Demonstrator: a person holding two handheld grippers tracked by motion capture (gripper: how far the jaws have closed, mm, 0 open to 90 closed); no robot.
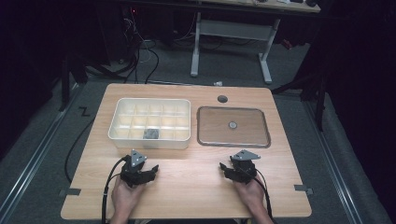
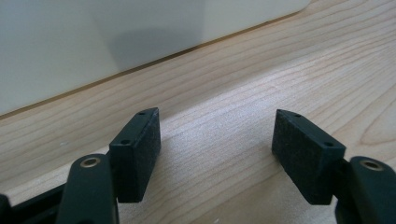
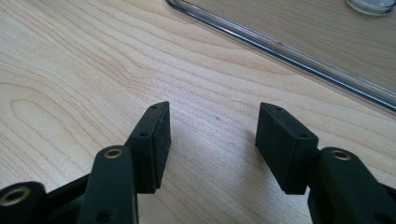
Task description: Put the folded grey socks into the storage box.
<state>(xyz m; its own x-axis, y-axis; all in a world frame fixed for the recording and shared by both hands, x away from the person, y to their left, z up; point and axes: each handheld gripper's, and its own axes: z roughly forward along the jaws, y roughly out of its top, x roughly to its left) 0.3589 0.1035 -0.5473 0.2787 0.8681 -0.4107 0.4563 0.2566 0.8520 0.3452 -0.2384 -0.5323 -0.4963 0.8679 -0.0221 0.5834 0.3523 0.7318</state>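
A white compartment tray [image 1: 122, 132] stands on the left half of the wooden table [image 1: 191, 186], with a small dark object [image 1: 151, 134] in one of its front cells. To its right lies a clear shallow tray [image 1: 267, 140] with a small round piece [image 1: 232, 125] at its middle. My left gripper [image 1: 150, 172] rests low in front of the white tray, open, with bare wood between its pads [image 2: 217, 135]; the tray's white wall [image 2: 93, 42] is just ahead. My right gripper [image 1: 225, 170] sits in front of the clear tray, open and empty [image 3: 212, 126]; the tray's rim [image 3: 280, 51] and round piece [image 3: 371, 5] lie beyond.
A round cable hole [image 1: 222, 99] sits near the table's far edge. Cables trail from both grippers toward the near edge. Beyond the table stand a white desk frame [image 1: 231, 35] and loose floor cables [image 1: 140, 56].
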